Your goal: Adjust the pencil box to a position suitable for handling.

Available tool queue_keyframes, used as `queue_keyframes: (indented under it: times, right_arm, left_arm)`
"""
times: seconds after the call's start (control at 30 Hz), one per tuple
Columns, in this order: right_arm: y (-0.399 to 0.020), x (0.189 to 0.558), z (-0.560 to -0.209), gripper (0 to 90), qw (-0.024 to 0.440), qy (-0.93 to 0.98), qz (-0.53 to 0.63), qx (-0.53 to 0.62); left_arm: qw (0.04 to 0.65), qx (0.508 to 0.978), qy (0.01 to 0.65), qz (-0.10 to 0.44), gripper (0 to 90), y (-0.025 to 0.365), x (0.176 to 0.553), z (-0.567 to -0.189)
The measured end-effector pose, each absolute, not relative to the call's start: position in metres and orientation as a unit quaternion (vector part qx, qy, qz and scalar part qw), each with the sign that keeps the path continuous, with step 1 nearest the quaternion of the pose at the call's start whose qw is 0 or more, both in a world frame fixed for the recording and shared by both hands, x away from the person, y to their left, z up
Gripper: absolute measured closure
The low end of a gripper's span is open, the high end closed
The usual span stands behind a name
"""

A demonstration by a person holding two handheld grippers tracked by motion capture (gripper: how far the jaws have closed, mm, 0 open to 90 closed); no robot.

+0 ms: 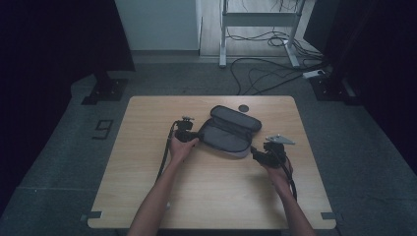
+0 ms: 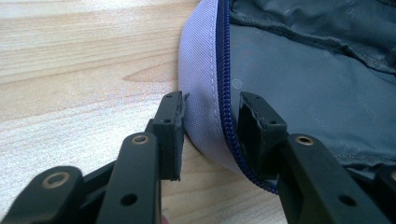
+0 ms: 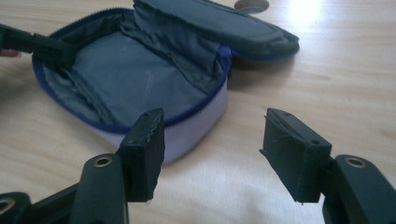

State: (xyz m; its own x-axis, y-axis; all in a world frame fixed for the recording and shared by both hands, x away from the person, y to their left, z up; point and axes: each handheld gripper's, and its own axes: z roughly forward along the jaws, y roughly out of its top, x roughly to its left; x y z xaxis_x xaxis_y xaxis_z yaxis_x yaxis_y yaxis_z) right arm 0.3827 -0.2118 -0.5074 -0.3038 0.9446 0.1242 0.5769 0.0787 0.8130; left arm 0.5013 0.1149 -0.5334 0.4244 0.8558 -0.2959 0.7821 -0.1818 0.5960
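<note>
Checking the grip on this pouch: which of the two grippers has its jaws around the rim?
The left gripper: its jaws straddle the open grey zip pouch's wall. The right gripper stands open beside it.

1. The high view is dim, with near-black corners at 10 and 2 o'clock; the wooden surface [image 1: 211,196] is evenly lit.
2. In the right gripper view, glare whitens the surface at 1 o'clock.
3. Both gripper views are bright; the nearest parts of the jaws at 6 o'clock are soft.
</note>
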Motion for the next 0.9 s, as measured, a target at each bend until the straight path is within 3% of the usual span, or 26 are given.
queue_keyframes:
  times: [0.9]
  right_arm:
    - [-0.207,0.419,-0.518,40.6,0.227,0.683,0.4,0.567]
  left_arm:
    - [0.356,0.764,0.535,0.054,63.0,0.115,0.501,-0.535]
